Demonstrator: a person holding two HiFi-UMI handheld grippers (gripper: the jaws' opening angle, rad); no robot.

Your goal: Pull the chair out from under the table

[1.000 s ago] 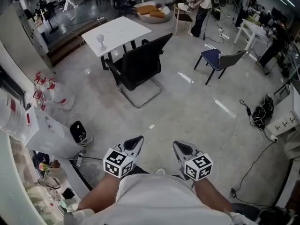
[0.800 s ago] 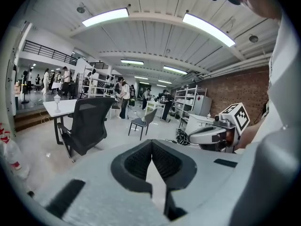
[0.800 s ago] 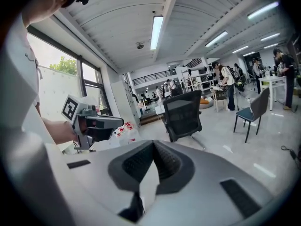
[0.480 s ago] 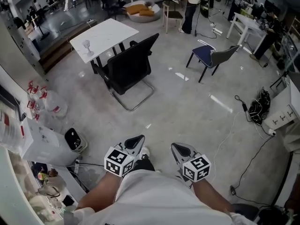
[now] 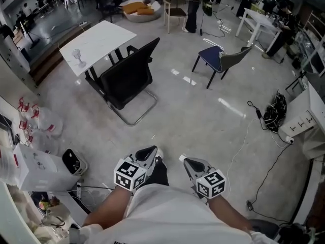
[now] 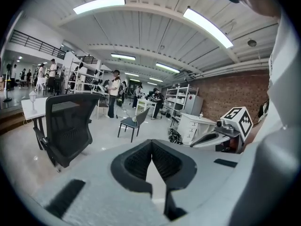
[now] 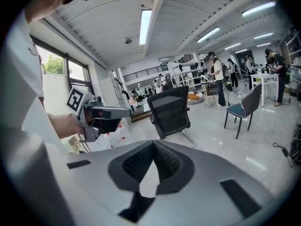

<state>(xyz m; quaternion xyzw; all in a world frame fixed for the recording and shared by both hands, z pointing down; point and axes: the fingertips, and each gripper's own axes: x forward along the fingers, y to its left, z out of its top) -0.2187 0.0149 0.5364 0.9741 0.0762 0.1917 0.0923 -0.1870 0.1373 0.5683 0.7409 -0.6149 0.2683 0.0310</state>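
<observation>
Two grippers are being held low in front of a person, side by side, the left gripper (image 5: 150, 151) and the right gripper (image 5: 187, 161) each with its jaws pressed together and nothing between them. The black chair (image 5: 127, 80) is being left well ahead of them across the grey floor (image 5: 193, 121), drawn up against the white table (image 5: 99, 34) with its back turned toward the grippers. A glass (image 5: 78, 57) is being shown on the tabletop, a blue chair (image 5: 216, 59) well apart to the right.

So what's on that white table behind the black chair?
A stemmed glass stands near one corner of the white table. The black chair covers part of its near edge.
</observation>
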